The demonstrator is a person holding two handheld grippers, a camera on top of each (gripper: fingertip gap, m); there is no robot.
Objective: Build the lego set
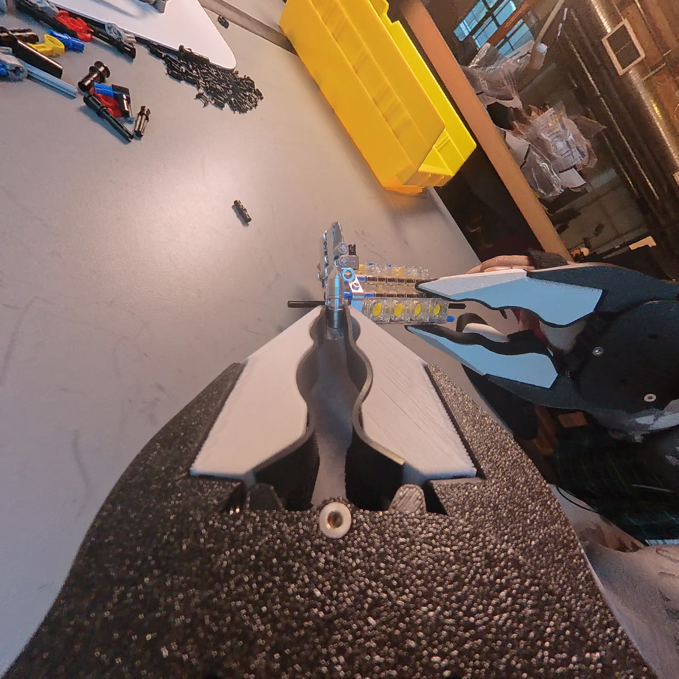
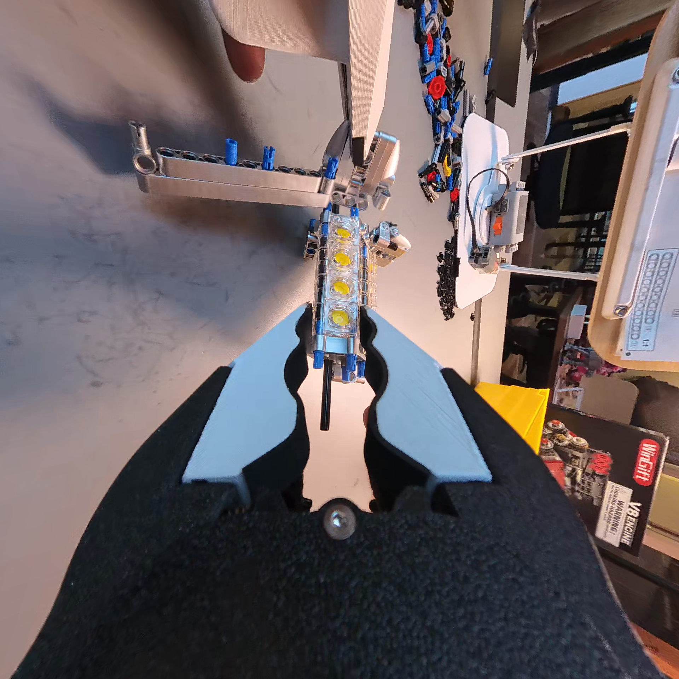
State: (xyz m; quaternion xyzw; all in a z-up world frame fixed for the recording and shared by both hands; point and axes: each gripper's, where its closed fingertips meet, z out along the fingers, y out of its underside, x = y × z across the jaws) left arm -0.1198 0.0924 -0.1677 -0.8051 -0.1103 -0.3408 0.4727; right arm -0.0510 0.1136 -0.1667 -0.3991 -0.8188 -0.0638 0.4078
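Observation:
My left gripper (image 1: 335, 313) is shut on the end of a grey beam frame (image 1: 332, 290), seen end-on. In the right wrist view this frame (image 2: 239, 178) is a long grey holed beam with blue pins, and the left gripper's pale finger (image 2: 367, 92) comes down onto its right end. My right gripper (image 2: 335, 316) is shut on a clear engine block with yellow pistons (image 2: 340, 272), held above the grey table (image 1: 128, 257). The block meets the frame at its far end. A black axle (image 2: 325, 397) sticks out of the block towards me. The right gripper (image 1: 411, 306) enters the left wrist view from the right.
Yellow bins (image 1: 374, 92) lie by the table's far edge. A pile of black pins (image 1: 220, 84) and loose coloured parts (image 1: 55, 47) lie at the left. A white tray (image 2: 481, 154) bears a grey battery box (image 2: 509, 216). A printed carton (image 2: 606, 488) sits at the right. There is about 8 cm between the tips of the two grippers.

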